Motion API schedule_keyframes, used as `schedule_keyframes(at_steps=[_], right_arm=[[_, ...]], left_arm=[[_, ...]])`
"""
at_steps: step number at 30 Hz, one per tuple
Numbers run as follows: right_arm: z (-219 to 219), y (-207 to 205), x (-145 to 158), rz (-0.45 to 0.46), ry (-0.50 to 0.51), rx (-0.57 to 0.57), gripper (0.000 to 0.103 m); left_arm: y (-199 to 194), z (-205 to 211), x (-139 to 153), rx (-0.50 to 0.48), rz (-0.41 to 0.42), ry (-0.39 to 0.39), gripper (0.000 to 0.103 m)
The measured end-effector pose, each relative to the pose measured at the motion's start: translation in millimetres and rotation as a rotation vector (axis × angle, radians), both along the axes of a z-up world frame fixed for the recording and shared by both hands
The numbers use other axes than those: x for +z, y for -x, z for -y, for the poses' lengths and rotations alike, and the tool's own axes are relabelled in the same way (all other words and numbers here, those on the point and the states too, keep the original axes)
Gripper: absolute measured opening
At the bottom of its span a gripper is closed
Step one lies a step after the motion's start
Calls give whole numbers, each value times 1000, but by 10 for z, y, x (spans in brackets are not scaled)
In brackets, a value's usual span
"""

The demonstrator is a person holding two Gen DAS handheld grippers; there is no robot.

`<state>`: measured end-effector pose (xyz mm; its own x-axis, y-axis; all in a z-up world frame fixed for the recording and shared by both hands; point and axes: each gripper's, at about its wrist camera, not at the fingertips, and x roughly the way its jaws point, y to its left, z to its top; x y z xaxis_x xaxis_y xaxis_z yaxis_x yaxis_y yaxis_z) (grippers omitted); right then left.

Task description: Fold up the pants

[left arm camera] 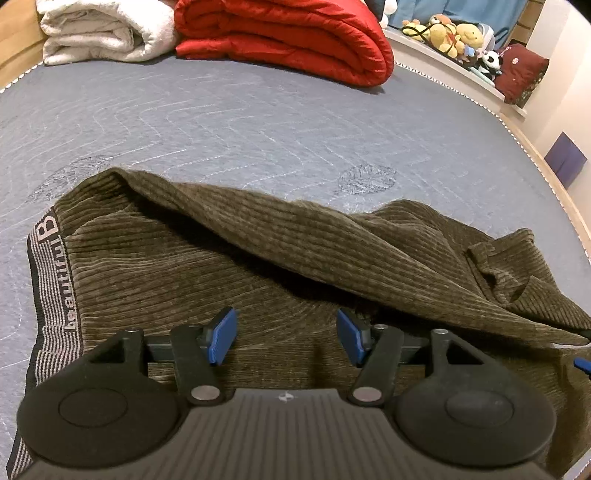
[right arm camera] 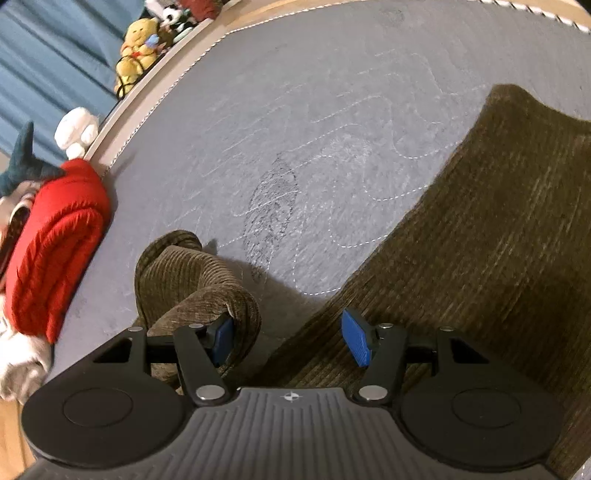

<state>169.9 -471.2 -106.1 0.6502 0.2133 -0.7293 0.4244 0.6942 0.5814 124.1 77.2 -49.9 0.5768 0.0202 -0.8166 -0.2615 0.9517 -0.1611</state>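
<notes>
- The olive-brown corduroy pants (left arm camera: 229, 280) lie on the grey quilted bed cover (left arm camera: 221, 118), partly spread out, which gives them a flat, soft surface to fold on.
- The striped waistband (left arm camera: 51, 280) with its woven lettering sits at the left edge of the left wrist view. So this end of the garment seems to be the left gripper's to handle.
- A thick fold of fabric (left arm camera: 332, 243) runs diagonally across the pants, casting a shadow on the layer under it. The garment looks only loosely doubled, not yet squared up.
- The left gripper (left arm camera: 286, 341) hovers low over the cloth with its blue pads (left arm camera: 223, 338) well apart and nothing between them, probably ready to pick a spot to pinch.
- The right gripper (right arm camera: 290, 341) is likewise spread wide and holds nothing.
- A bunched, rolled-over end of the pants (right arm camera: 192, 280) rises beside the right gripper's left pad, touching or just beside it; I cannot tell which. A flatter stretch lies to its right.
- That curled end likely needs straightening before a clean fold.
- A red quilted blanket (left arm camera: 288, 37) and a folded white blanket (left arm camera: 99, 33) are stacked at the far end of the bed, well apart from the pants. Plush toys (left arm camera: 454, 37) line a ledge beyond.
</notes>
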Motion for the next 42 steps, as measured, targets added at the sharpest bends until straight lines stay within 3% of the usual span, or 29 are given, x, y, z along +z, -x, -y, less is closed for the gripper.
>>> schedule_keyframes(at_steps=[9, 19, 25, 27, 30, 34, 38, 42], right_arm=[[55, 81, 45, 3, -3, -42, 62], [283, -21, 37, -14, -71, 2, 62], [530, -112, -108, -49, -286, 53, 65], [573, -111, -44, -26, -294, 83, 65], [648, -49, 197, 49, -213, 115, 65], [635, 60, 487, 155, 40, 135, 69], [207, 98, 621, 246, 350, 265, 69], [-295, 138, 674, 369, 545, 448, 67]], left_arm=[[44, -38, 15, -5, 1, -4, 67], [91, -64, 23, -18, 1, -3, 67], [98, -65, 32, -26, 1, 0, 67], [91, -52, 38, -31, 0, 0, 67], [87, -27, 41, -33, -1, 1, 67], [57, 22, 14, -42, -8, -7, 68], [25, 85, -5, -45, -14, -12, 68], [0, 168, -12, -52, -15, -11, 68]])
